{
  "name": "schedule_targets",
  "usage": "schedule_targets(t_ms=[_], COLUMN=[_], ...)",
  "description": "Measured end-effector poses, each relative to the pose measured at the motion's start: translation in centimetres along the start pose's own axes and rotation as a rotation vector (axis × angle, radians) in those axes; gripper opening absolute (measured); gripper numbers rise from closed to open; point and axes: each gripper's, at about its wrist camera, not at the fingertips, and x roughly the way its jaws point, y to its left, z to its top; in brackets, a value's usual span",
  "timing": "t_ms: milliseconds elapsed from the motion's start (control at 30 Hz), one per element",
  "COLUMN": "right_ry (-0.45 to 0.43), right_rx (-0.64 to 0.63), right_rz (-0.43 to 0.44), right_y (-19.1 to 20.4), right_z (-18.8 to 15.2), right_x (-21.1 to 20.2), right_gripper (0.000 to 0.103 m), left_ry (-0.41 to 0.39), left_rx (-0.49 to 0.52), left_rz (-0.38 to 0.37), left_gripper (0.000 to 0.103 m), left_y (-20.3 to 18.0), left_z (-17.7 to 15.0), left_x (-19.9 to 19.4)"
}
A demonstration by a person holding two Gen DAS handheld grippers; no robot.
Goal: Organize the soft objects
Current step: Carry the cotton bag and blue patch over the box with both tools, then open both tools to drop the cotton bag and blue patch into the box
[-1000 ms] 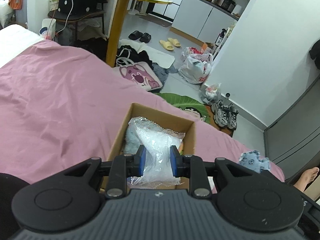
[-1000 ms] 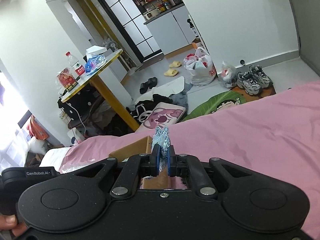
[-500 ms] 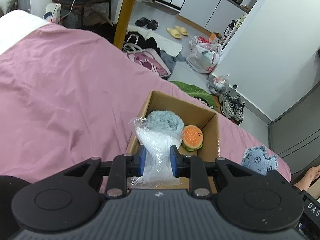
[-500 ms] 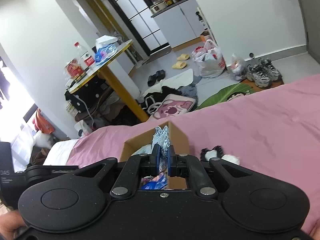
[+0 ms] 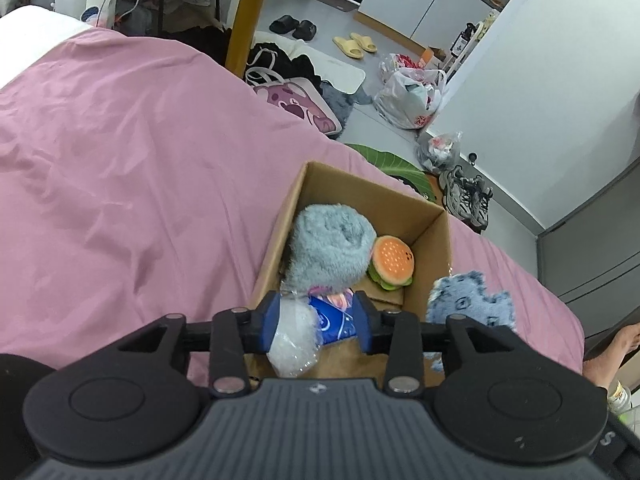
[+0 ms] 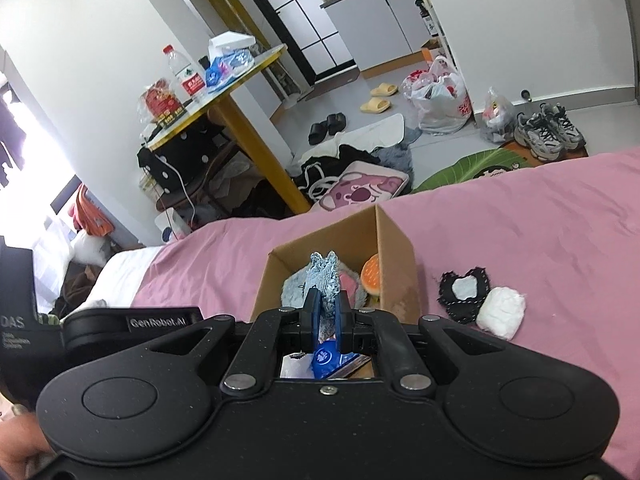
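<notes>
1. Left wrist view:
   - Cardboard box (image 5: 428, 236) sits on the pink bed (image 5: 132, 184).
   - Inside it lie a fluffy grey-blue toy (image 5: 330, 248) and a small burger plush (image 5: 392, 262), touching each other.
   - The left gripper (image 5: 316, 322) hangs over the near end of the box with its jaws spread apart.
   - A clear plastic bag (image 5: 294, 334) with a blue printed packet (image 5: 332, 320) beside it lies between the jaws, seemingly loose rather than pinched.
   - I judge the bag light, crinkly and slippery, so a bunched fold would give the surest hold.
   - A blue patterned cloth (image 5: 472, 300) hangs just right of the box.

2. Right wrist view:
   - The right gripper (image 6: 326, 312) is clamped on that blue patterned cloth (image 6: 325, 276), which sticks up past the fingertips.
   - It is held over the near part of the box (image 6: 394, 236).
   - The cloth looks limp and weightless; it will flop and drape, so letting go low inside the box should keep it off the rim.
   - On the bed right of the box lie a black frilly piece (image 6: 464, 290) and a white padded lump (image 6: 502, 312), touching each other.
   - Both look soft and squashy, easily pinched mid-body.
</notes>
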Motion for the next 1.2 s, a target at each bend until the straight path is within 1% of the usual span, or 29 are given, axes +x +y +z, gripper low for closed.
schedule_targets(t_ms=[167, 200, 267, 300, 333, 433, 500, 567, 633, 767, 933, 1100, 1200], right_ry=[0.018, 0.026, 0.039, 0.042, 0.043, 0.041, 0.038, 0.033, 0.026, 0.022, 0.016, 0.026, 0.027], right_rx=[-0.015, -0.016, -0.002, 0.008, 0.018, 0.021, 0.021, 0.017, 0.015, -0.006, -0.011, 0.04, 0.044], right_rz=[-0.011, -0.016, -0.021, -0.016, -0.015, -0.031, -0.042, -0.051, -0.062, -0.09, -0.107, -0.077, -0.088], right_y=[0.8, 0.8, 0.7, 0.5, 0.4, 0.0, -0.3, -0.6, -1.1, -1.9, -3.3, -5.3, -6.2], right_z=[-0.4, -0.5, -0.5, -0.5, -0.4, -0.3, -0.1, 0.0, 0.1, 0.4, 1.2, 2.0, 2.1], right_x=[0.7, 0.8, 0.8, 0.8, 0.6, 0.2, -0.4, -0.9, -1.4, -2.4, -3.7, -4.6, -5.0], right_gripper=[0.009, 0.015, 0.018, 0.024, 0.027, 0.03, 0.033, 0.036, 0.043, 0.052, 0.064, 0.065, 0.069], left_ry=[-0.001, 0.0, 0.003, 0.004, 0.005, 0.007, 0.006, 0.001, -0.008, -0.02, -0.021, -0.032, -0.035], left_rx=[-0.004, -0.003, -0.002, -0.002, -0.001, 0.006, 0.015, 0.027, 0.043, 0.05, 0.072, 0.098, 0.111], left_rz=[0.014, 0.017, 0.021, 0.022, 0.025, 0.039, 0.048, 0.048, 0.053, 0.058, 0.057, 0.059, 0.059], left_gripper=[0.043, 0.044, 0.045, 0.047, 0.048, 0.059, 0.071, 0.076, 0.078, 0.083, 0.085, 0.085, 0.085], left_y=[0.4, 0.5, 0.5, 0.5, 0.4, 0.1, -0.2, -0.7, -1.2, -2.2, -3.7, -5.5, -6.5], left_z=[0.2, 0.3, 0.3, 0.3, 0.2, 0.3, 0.3, 0.1, -0.1, -0.3, -0.8, -1.1, -1.4], left_x=[-0.1, -0.1, 0.0, 0.0, 0.0, 0.0, -0.1, -0.3, -0.5, -0.9, -1.4, -1.7, -1.8])
